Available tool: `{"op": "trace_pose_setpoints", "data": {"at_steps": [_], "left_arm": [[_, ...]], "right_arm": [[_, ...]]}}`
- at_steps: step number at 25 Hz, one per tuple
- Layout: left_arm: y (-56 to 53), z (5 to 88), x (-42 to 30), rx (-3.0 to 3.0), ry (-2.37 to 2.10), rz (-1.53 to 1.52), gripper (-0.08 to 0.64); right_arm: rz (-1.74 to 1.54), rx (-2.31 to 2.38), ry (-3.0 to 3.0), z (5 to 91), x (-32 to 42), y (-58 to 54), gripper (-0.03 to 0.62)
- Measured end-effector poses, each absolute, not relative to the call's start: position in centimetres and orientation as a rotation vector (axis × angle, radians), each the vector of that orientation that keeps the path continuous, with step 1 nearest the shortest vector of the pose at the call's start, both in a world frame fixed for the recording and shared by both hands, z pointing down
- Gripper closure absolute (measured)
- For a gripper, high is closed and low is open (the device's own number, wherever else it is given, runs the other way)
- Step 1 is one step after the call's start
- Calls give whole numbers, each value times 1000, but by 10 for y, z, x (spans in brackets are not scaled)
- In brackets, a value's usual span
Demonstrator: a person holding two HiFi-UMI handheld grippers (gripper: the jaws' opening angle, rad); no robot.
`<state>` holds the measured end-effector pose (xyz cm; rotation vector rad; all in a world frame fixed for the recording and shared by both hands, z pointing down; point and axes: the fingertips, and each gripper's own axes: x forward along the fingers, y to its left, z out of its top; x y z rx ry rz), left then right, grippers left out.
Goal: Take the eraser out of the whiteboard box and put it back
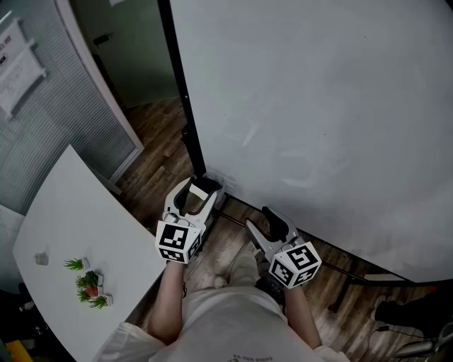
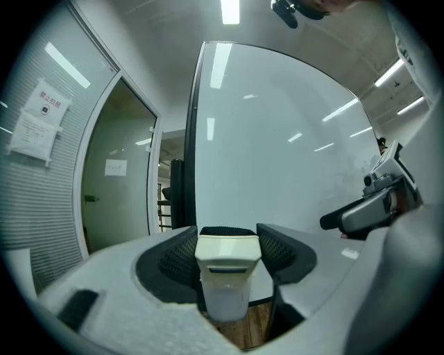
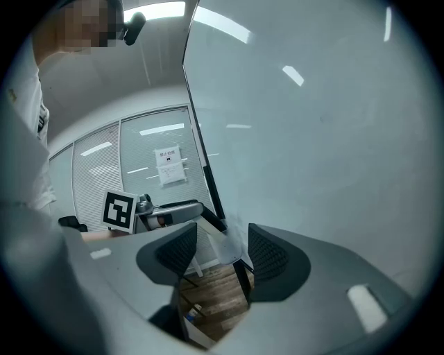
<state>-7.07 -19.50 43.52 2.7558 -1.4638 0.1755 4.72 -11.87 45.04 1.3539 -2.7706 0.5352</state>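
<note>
Cream eraser [image 2: 226, 276] sits clamped in the left gripper [image 2: 227, 239]; the right gripper [image 3: 222, 253] gapes empty

Office corner with a wood floor, seen from my feed

I look down on dark wood-plank floor [image 1: 159, 131] beside a white table [image 1: 78, 212] carrying a few small green plants [image 1: 88, 283]. A tall whiteboard [image 1: 318, 106] with a black edge fills the right. On the left I see a slatted partition [image 1: 64, 120] with paper notices [image 2: 40, 118], a glazed doorway [image 2: 121, 180], and a strip light [image 2: 229, 10] overhead.
</note>
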Motion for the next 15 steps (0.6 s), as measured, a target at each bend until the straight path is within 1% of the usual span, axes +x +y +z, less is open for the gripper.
{"op": "trace_pose_setpoints", "data": {"at_steps": [15], "left_arm": [[-185, 422, -76, 2763, -1484, 142, 296]], "right_arm": [[512, 1345, -2783, 445, 45, -110, 359]]}}
